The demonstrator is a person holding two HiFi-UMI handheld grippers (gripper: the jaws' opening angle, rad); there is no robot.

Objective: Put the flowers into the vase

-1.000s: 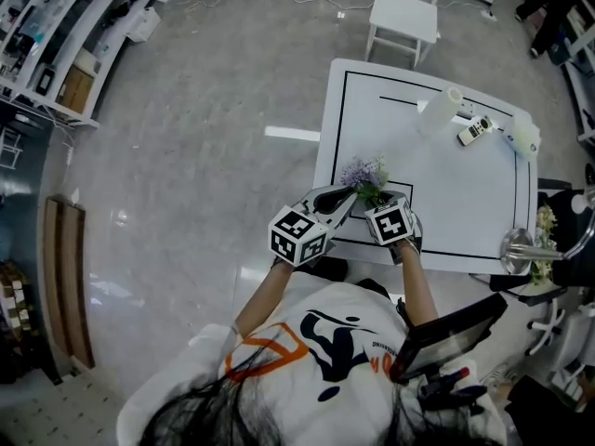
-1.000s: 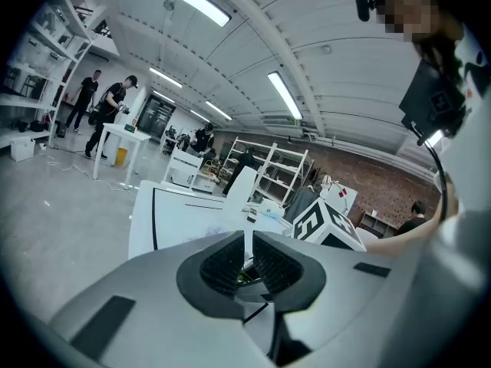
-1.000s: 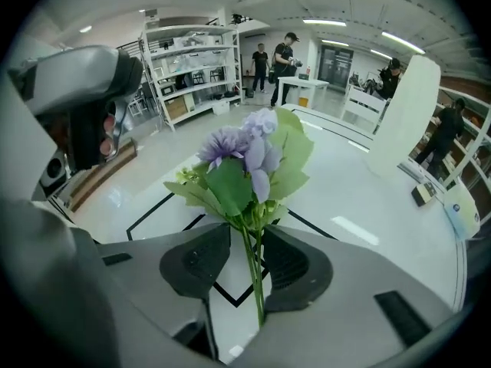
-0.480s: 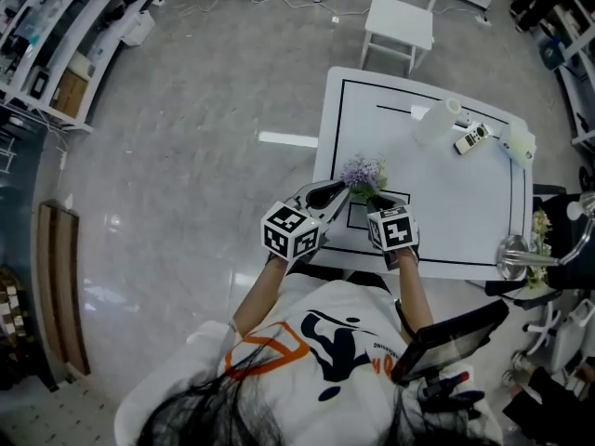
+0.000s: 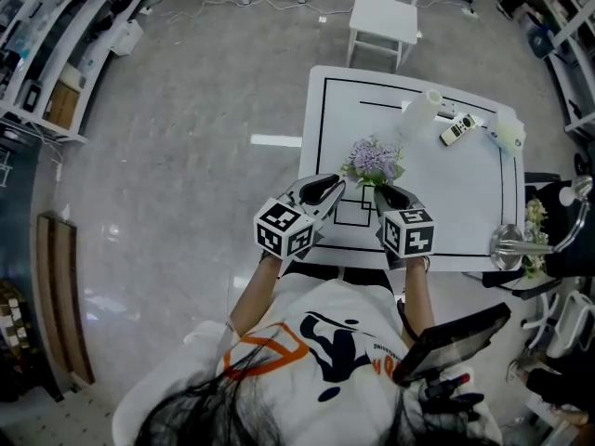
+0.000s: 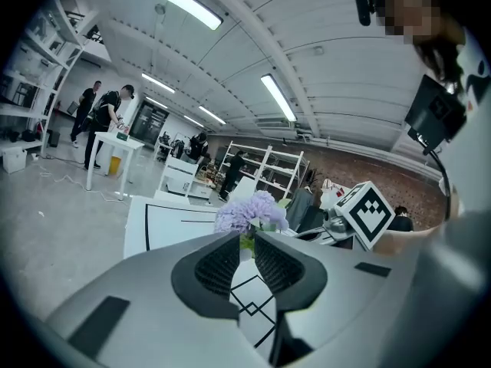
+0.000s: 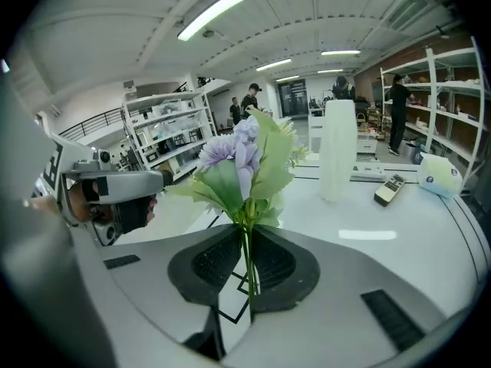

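Note:
A bunch of purple flowers point(image 5: 374, 159) with green leaves is held up above the white table point(image 5: 465, 193). My right gripper point(image 5: 386, 191) has the thin green stem between its pads, and its jaws are still closing on it; in the right gripper view the flowers point(image 7: 242, 156) stand upright out of the right gripper point(image 7: 247, 232). My left gripper point(image 5: 337, 186) is just left of the bunch, its jaws parting to a narrow slit with nothing pressed in it. The left gripper view shows the flowers point(image 6: 249, 211) just beyond that gripper point(image 6: 245, 240). A tall white vase point(image 5: 420, 114) point(image 7: 339, 150) stands upright at the table's far side.
A remote control point(image 5: 453, 130) point(image 7: 391, 188) lies right of the vase, and a rounded white object point(image 5: 507, 133) point(image 7: 433, 176) sits near the far right corner. A white stool point(image 5: 383, 17) stands beyond the table. Black lines mark the tabletop.
The right gripper has risen with the flowers, which now stand higher off the table. The left gripper's tips, at the bunch before, are now a little apart from it.

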